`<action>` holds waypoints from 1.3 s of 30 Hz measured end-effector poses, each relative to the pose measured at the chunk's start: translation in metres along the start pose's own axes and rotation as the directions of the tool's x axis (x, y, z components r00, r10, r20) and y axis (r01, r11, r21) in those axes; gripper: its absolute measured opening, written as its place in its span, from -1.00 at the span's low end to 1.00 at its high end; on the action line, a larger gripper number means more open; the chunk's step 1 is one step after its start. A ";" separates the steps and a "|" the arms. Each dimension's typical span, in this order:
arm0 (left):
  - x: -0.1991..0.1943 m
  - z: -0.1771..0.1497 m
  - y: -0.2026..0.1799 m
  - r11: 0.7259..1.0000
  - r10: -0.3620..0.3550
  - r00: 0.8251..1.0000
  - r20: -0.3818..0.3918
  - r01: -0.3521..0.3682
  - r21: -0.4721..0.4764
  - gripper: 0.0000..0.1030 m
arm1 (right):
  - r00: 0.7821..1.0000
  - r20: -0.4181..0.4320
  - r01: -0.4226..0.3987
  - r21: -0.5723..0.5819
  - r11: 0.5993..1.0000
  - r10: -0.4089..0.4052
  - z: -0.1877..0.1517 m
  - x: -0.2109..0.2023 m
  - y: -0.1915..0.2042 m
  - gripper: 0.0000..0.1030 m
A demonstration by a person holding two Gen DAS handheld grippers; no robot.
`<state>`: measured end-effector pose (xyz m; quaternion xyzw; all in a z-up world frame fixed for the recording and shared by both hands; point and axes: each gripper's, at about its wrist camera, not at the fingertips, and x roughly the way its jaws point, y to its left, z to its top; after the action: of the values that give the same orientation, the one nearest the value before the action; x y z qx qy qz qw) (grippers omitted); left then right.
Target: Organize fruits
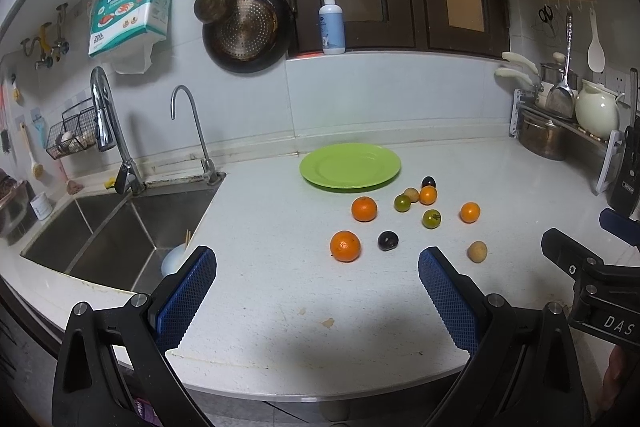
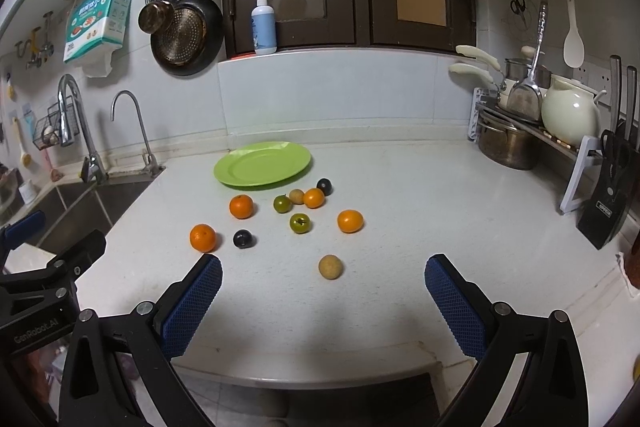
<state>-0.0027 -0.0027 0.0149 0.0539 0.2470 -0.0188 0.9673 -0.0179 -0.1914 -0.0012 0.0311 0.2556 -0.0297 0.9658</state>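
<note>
An empty green plate sits at the back of the white counter. In front of it lie several loose fruits: oranges, dark plums, green fruits and tan longans. My left gripper is open and empty, near the counter's front edge, short of the nearest orange. My right gripper is open and empty, with the near longan lying between its fingertips' line.
A steel sink with two taps lies to the left. A dish rack with a pot and a cream jug and a knife block stand at the right. A soap bottle stands on the window ledge.
</note>
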 end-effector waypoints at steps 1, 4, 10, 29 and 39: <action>0.001 0.000 0.001 1.000 -0.001 1.000 -0.002 0.001 0.000 1.00 | 1.000 -0.001 0.000 0.000 1.000 0.000 0.000 0.001 0.000 0.99; 0.007 0.000 0.003 1.000 -0.003 1.000 -0.005 0.003 0.002 1.00 | 1.000 -0.006 0.003 0.001 1.000 -0.003 0.000 0.004 0.002 0.99; 0.024 -0.001 0.006 1.000 -0.012 1.000 -0.018 0.012 0.012 1.00 | 0.999 -0.031 0.012 0.012 1.000 -0.012 0.000 0.017 0.004 0.99; 0.123 -0.003 0.004 0.987 -0.103 0.985 -0.141 0.119 0.111 0.70 | 0.983 -0.171 0.077 0.037 0.996 -0.069 -0.001 0.099 0.016 0.73; 0.176 -0.010 -0.004 0.967 -0.184 0.947 -0.264 0.223 0.126 0.39 | 0.957 -0.281 0.102 0.075 0.992 -0.077 -0.010 0.146 0.013 0.37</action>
<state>0.1468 -0.0069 -0.0782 0.1048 0.3689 -0.1308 0.9142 0.1045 -0.1842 -0.0817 0.0662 0.3881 -0.0802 0.9157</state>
